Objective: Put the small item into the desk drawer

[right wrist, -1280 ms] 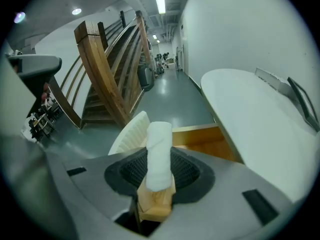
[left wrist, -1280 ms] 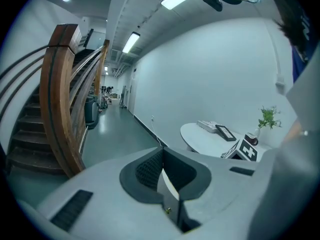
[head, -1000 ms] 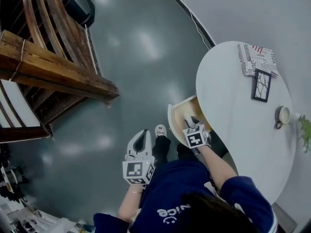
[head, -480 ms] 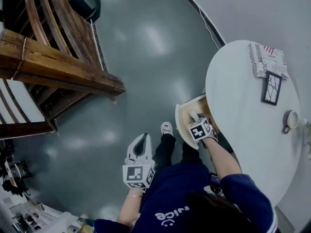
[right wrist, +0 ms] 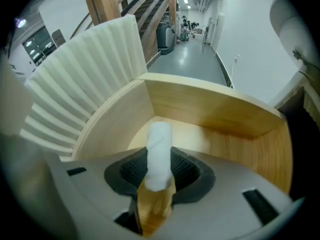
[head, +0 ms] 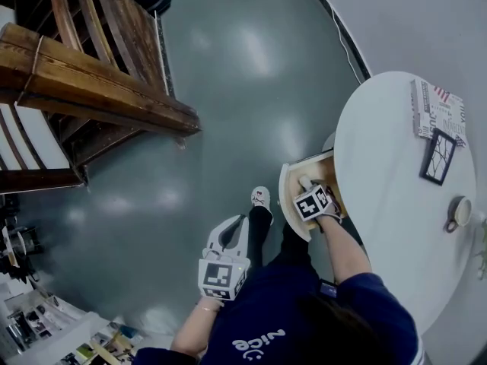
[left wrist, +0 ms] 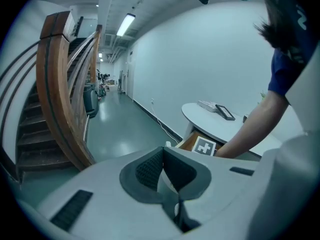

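Observation:
A small white roll (right wrist: 159,154) is pinched upright in my right gripper (right wrist: 159,173), which is shut on it. It hangs just above the pale wooden floor of the open desk drawer (right wrist: 220,119), inside the drawer's white ribbed front (right wrist: 85,89). In the head view my right gripper (head: 306,185) points steeply down into the drawer (head: 288,204), which juts out from under the round white table (head: 380,188). My left gripper (head: 234,230) is shut with nothing in it and hangs over the grey floor, left of the drawer. Its own view shows the closed tips (left wrist: 162,156).
A wooden staircase (head: 99,97) fills the upper left. On the table lie a patterned book (head: 437,101), a black frame (head: 437,157) and a cup (head: 460,211). The person's shoe (head: 261,198) stands on the floor beside the drawer. A wall runs along the right.
My right gripper has sunk deeper into the drawer with the white roll still in it. The left gripper has dropped a little.

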### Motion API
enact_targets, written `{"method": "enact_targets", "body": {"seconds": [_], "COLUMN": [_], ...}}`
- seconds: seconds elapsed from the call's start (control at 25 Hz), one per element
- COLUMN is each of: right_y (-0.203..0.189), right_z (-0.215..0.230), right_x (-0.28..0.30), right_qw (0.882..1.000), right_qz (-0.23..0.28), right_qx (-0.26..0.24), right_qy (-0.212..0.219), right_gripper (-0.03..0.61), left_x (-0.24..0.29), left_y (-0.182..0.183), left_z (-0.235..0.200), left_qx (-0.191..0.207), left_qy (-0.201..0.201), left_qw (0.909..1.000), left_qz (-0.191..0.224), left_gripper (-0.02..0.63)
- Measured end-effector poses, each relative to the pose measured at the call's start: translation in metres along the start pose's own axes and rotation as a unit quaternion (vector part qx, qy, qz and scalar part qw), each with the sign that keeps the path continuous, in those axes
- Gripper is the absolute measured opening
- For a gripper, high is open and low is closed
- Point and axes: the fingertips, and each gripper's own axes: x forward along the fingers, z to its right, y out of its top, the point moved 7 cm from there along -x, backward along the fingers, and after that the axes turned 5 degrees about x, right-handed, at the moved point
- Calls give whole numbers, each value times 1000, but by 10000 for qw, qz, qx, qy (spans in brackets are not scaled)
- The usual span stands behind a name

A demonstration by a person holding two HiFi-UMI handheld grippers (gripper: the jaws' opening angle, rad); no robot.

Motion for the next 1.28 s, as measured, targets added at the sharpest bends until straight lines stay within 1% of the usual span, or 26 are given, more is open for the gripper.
{"method": "enact_targets", "body": {"seconds": [0.08,0.16,0.28,0.44,0.68,0.76,0.8,0.88,0.96,1.04,1.16,1.28], "right_y": [-3,-3,-2,-5,-5,-4,-4,-5,-2,2,6,8], "right_z": [2,1,2,8,7,5,4,3,1,-1,-3,-6], "right_x": [7,15,21,26,29,29,28,22,13,2,-16,-33], "right_qw": [9999,9999,9998,9994,9982,9981,9977,9967,9962,9966,9969,9968], "right_qz": [-96,-137,-169,-286,-340,-372,-401,-416,-310,-128,53,103], "right_qx": [-18,49,104,207,483,483,521,684,799,796,777,789], "right_qy": [-38,-20,34,1,51,114,138,159,170,158,84,65], "right_gripper": [141,141,142,146,168,200,232,273,287,298,298,298], "left_x": [1,-3,-5,-4,-8,-7,-6,-6,-5,-3,1,4], "left_y": [-1,-2,-8,-14,-17,-15,-14,-12,-9,-5,1,5], "left_z": [7,10,10,8,8,8,8,7,6,5,4,2], "left_qx": [219,363,296,258,335,412,423,394,401,352,182,74], "left_qy": [-107,-129,-45,-7,-28,-48,-66,-92,-122,-143,-172,-205], "left_qw": [9997,9992,9994,9993,9989,9987,9987,9989,9990,9993,9997,9996], "left_qz": [-72,-102,-190,-253,-329,-291,-270,-249,-172,-68,77,193], "left_gripper": [3,3,3,3,3,3,3,3,3,3,3,3]}}
